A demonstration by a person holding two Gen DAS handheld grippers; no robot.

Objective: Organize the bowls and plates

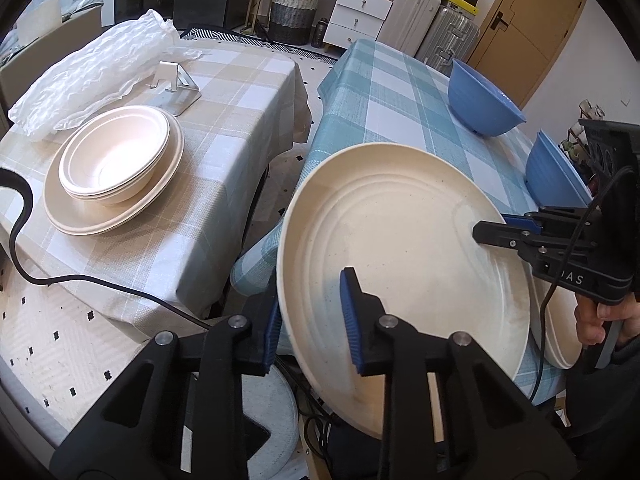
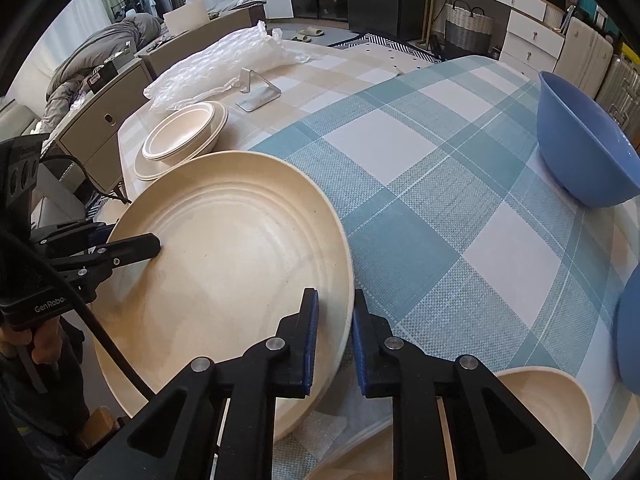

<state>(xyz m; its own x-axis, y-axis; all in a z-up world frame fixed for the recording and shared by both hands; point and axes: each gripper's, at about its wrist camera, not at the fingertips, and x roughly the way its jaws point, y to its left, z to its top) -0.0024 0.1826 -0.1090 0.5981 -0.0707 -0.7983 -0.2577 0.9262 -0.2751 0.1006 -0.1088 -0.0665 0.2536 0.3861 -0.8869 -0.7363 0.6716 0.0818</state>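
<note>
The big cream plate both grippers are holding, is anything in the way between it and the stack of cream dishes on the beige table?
Nothing visible blocks it. The cream plate is clamped at opposite rims by the left gripper and right gripper. Between it and the stack lies only the open gap between tables and bare beige tablecloth.

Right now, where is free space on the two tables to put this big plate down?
The blue check table is bare between the held plate and the blue bowl. The beige table is bare at its near corner, in front of the stack of plates and bowls. It is crowded behind that stack, by the plastic wrap and metal stand.
</note>
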